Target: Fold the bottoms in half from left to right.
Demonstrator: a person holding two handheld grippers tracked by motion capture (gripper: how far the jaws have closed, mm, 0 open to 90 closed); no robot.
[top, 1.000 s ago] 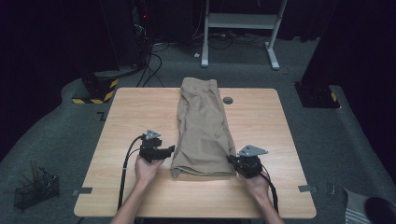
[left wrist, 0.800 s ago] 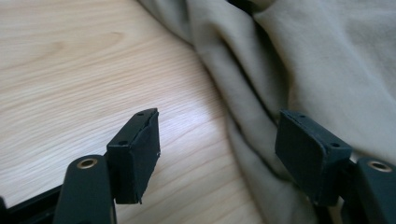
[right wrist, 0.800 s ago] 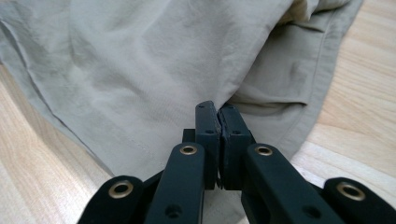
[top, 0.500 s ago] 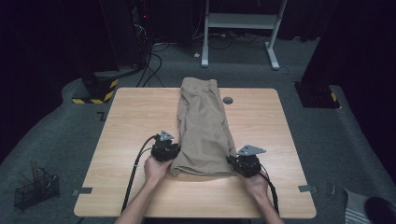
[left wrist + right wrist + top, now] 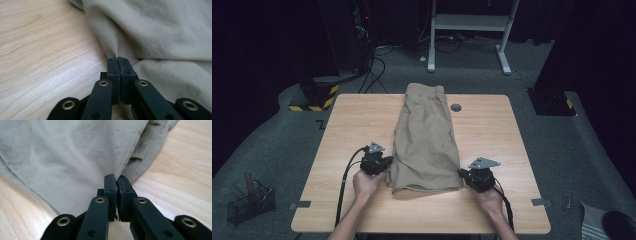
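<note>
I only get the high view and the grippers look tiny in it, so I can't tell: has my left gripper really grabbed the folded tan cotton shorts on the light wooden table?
Observer: Yes. In the left gripper view, the left gripper has just been closing, and its black jaws pinch a raised fold of the tan cotton shorts.
Operator: And my right one?
Observer: The right gripper has just been opening slightly. A thin slit shows between its jaws, with the shorts' edge caught at the tips.
Operator: Is the cloth lifted up?
Observer: Only puckered. Creases run to the left pinch, and beside it the fabric lies on the light wooden table.
</note>
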